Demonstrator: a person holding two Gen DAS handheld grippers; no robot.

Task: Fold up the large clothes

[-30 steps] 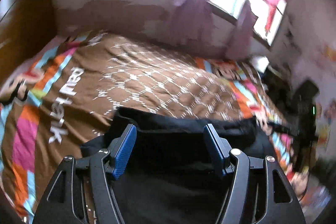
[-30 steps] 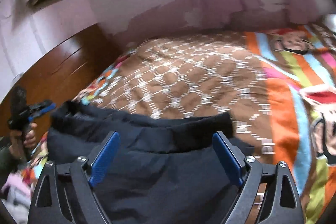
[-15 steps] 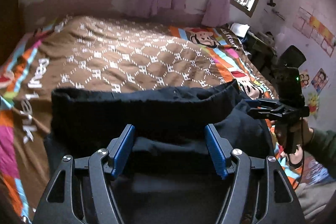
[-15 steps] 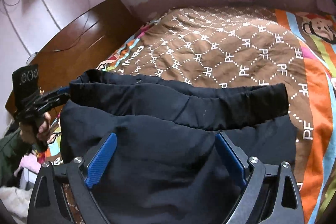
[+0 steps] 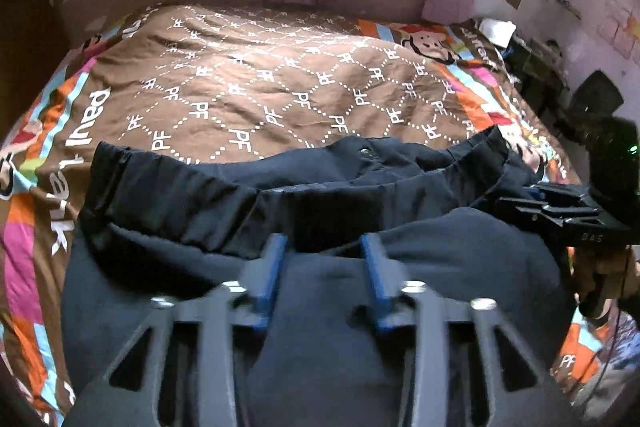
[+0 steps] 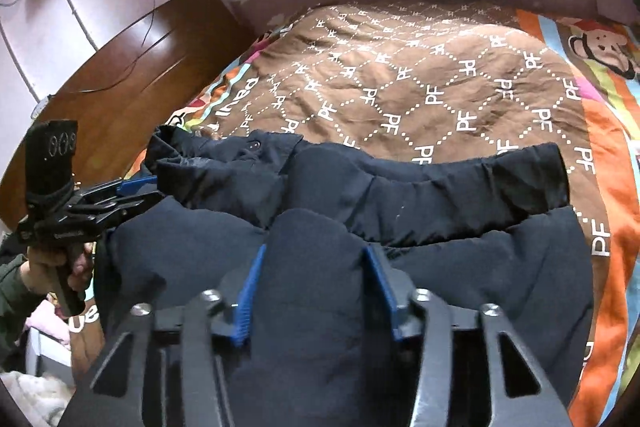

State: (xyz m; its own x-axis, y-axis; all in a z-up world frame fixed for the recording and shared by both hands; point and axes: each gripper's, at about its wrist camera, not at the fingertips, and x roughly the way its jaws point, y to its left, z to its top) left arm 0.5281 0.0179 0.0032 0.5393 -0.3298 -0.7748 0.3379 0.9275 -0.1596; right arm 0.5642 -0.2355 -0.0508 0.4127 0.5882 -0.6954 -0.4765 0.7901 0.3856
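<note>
Dark navy trousers (image 5: 304, 195) lie across the near edge of the bed, on a brown patterned bedspread (image 5: 280, 83). Waistband with a snap button (image 5: 364, 153) sits on the far side, laid flat; bulkier cloth is bunched nearer the cameras.

Left gripper (image 5: 322, 263): blue fingers (image 5: 272, 267) partly drawn in, a gap between them, cloth lying below and between. Whether they pinch anything cannot be told; the fingers are blurred.

Right gripper (image 6: 312, 279): fingers (image 6: 250, 287) set either side of a raised hump of cloth, touching it on both flanks. Looks like a grip on the trousers, though how firm is unclear.

Each gripper is seen side-on from the other wrist view, low and close to the cloth edge.

Judged step: taking hold of the near cloth for a fold toward the waistband.

To do it well:
- Catch all layers in each pinch, not just the top one.
- Keep both holds level, so the fold edge runs straight.
- Lift only enough to clear the cloth beneath, then carry it over evenly.
- Mind the slack bunch between the grippers; draw them apart first to flatten it.
</note>
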